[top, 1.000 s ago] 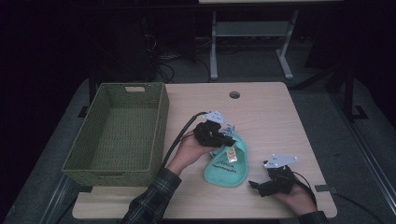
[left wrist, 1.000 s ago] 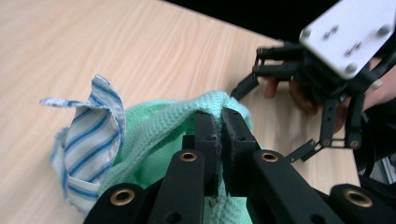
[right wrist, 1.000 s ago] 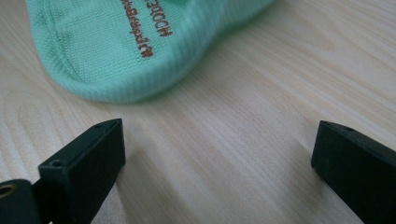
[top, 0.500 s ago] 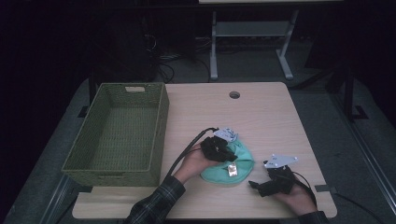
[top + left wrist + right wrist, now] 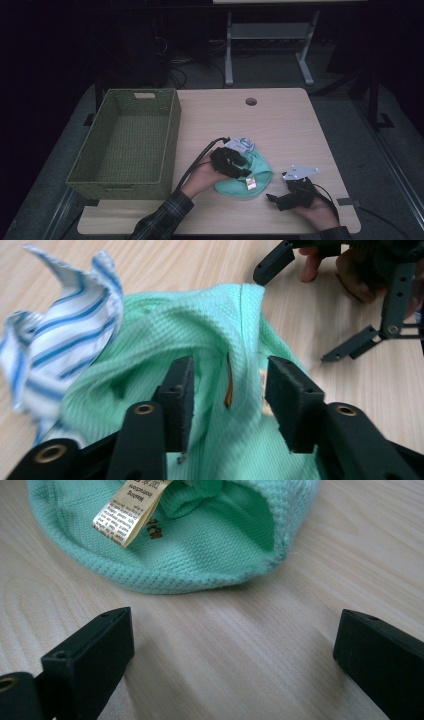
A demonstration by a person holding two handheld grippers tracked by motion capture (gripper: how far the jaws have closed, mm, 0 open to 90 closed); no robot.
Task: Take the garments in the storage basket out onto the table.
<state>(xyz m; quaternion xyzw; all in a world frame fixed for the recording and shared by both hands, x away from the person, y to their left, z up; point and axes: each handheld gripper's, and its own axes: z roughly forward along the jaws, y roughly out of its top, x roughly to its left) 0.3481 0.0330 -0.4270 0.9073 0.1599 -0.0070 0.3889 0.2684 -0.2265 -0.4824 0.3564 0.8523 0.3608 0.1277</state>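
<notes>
A mint green knit garment point(image 5: 260, 172) lies bunched on the table, with a blue-and-white striped cloth point(image 5: 242, 145) at its far edge. My left gripper point(image 5: 244, 173) sits on top of the garment. Its jaws have just been opening. In the left gripper view a raised fold of the garment point(image 5: 165, 335) stands between the spread jaws of the left gripper point(image 5: 230, 375), and the pads do not press it. The striped cloth point(image 5: 65, 335) lies to the left. My right gripper point(image 5: 275, 199) rests low on the table. The right gripper point(image 5: 232, 630) is open wide and faces the garment point(image 5: 200, 555) and its label point(image 5: 130, 510).
A green woven basket point(image 5: 172, 125) stands on the table's left side. The wooden table point(image 5: 280, 125) has a cable hole point(image 5: 251, 101) near its far edge. The right gripper point(image 5: 307, 307) and the fingers holding it show at the top right of the left gripper view.
The left hand has come down and toward the front edge with the green garment, which went from a stretched strip to a rounder heap. The right hand has stayed put.
</notes>
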